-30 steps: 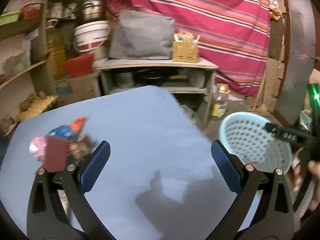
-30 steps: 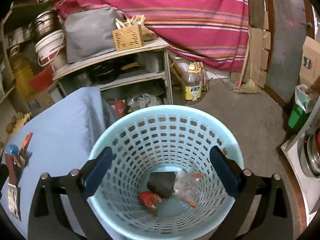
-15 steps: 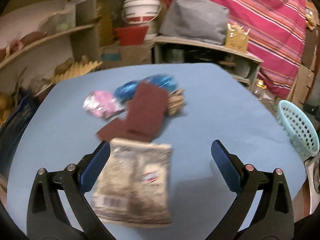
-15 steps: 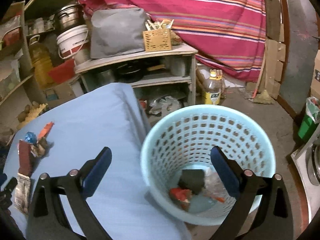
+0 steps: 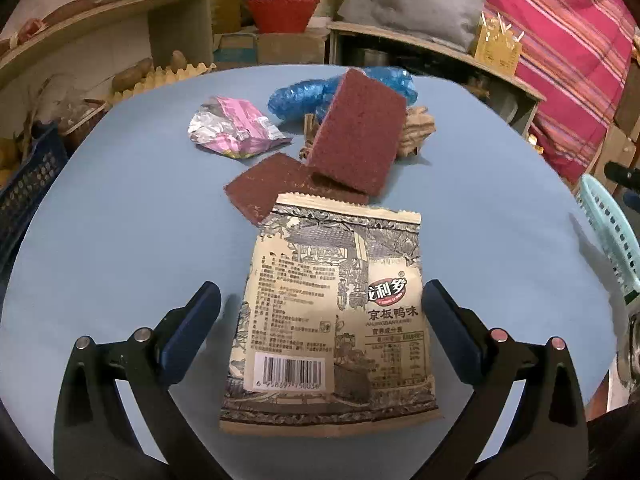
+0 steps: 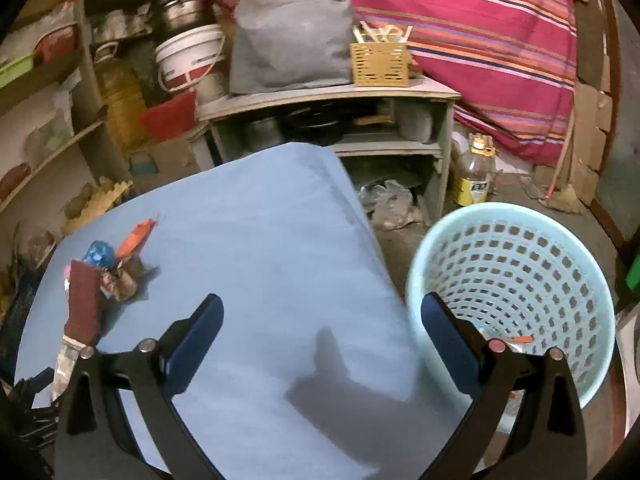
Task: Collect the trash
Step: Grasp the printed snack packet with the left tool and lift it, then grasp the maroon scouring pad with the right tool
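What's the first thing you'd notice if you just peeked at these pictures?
A big beige snack packet lies flat on the blue table, right between the open left tongs. Behind it sits a heap of red-brown pads and wrappers. Beside the table stands a pale blue basket.

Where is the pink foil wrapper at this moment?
In the left wrist view, the pink foil wrapper lies on the blue table, far left, beside the blue plastic.

Dim warm indoor light, heavy fisheye curving, dark corners, jaws' shadow on blue table (image 6: 260, 240)
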